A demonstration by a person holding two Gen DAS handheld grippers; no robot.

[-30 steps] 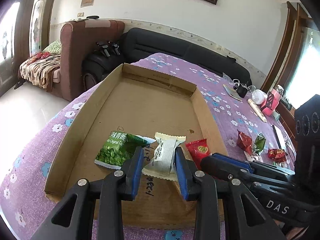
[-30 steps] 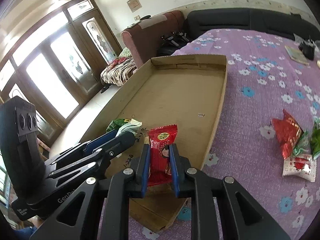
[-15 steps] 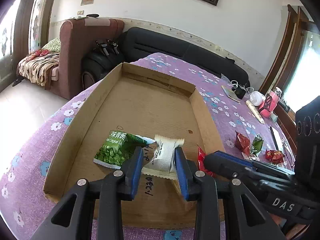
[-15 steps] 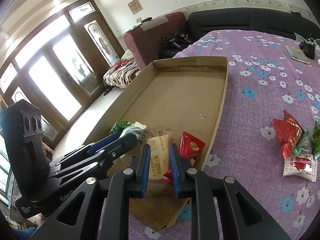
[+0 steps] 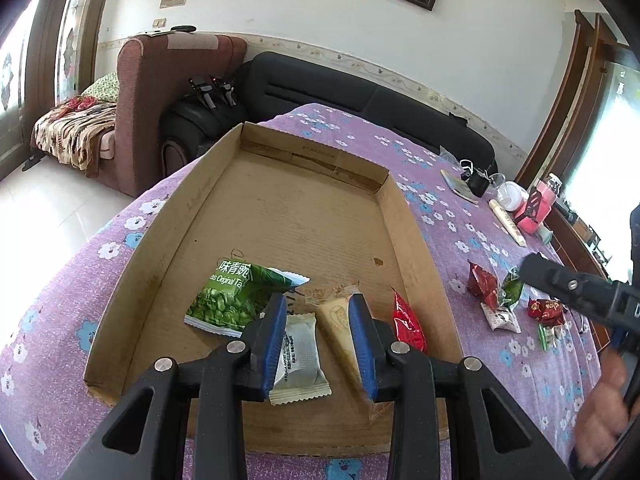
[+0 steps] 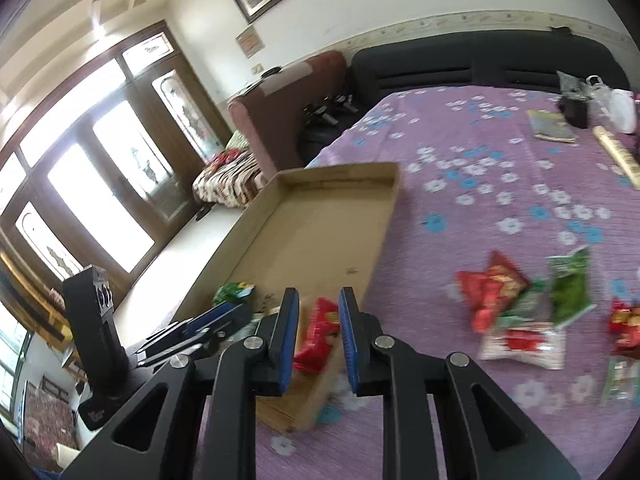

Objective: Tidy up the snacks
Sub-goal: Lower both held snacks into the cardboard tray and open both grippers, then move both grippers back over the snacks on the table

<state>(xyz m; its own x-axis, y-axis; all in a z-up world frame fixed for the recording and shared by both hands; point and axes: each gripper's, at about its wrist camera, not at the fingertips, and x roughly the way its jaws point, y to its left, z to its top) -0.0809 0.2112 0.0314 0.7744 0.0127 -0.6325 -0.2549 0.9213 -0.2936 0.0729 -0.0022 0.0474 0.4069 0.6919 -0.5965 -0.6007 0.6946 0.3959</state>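
Observation:
A shallow cardboard tray (image 5: 132,280) lies on the purple flowered cloth. My left gripper (image 5: 320,340) hangs over its near end, shut on a white packet (image 5: 300,356). A beige packet (image 5: 338,320) sits between that packet and the right pad. A green pea packet (image 5: 232,296) lies just left of them. A red packet (image 5: 406,320) leans against the tray's right wall. My right gripper (image 6: 318,340) is off to the right above the tray's near corner, shut and holding nothing. The red packet (image 6: 314,332) shows past its pads. The right wrist view is blurred.
Several loose red, green and white snack packets (image 5: 500,296) lie on the cloth right of the tray. A pink box (image 5: 536,208), a white cup (image 5: 510,196) and a notebook (image 6: 552,126) stand at the far end. A person's hand (image 5: 600,420) is at the lower right.
My right gripper let go of the red packet in the tray, then pulled up and away to the right. A beige packet now shows beside the white one in my left gripper.

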